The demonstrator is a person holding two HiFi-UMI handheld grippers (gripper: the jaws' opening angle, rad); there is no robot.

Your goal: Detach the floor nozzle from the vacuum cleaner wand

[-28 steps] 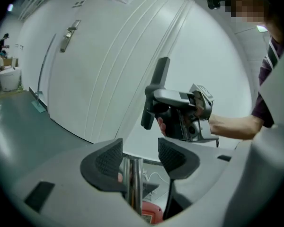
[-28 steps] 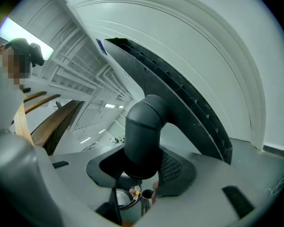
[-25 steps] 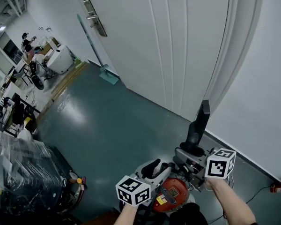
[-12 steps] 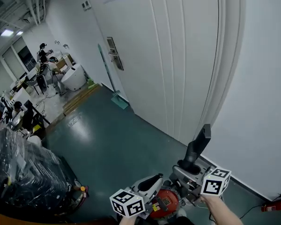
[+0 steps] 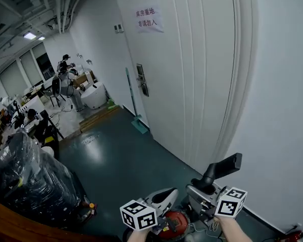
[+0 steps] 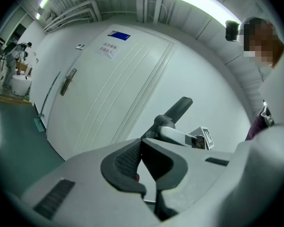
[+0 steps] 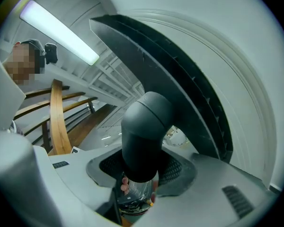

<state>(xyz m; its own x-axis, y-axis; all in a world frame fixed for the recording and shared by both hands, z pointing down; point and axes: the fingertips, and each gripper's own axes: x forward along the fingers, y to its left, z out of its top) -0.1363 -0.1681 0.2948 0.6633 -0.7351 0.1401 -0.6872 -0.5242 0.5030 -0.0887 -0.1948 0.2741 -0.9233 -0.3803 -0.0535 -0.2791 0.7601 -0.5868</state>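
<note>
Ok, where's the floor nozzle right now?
Head view, lower right: the floor nozzle sits clamped by its neck in the right gripper, near the white door.

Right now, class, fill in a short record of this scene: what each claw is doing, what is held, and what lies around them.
Left claw: shut, jaws just closed, nothing between them
Right claw: shut on the neck of the floor nozzle
Nozzle pose: held up in front of the white door, head slanting
Below the claws: red vacuum body
Ground: dark green floor
</note>
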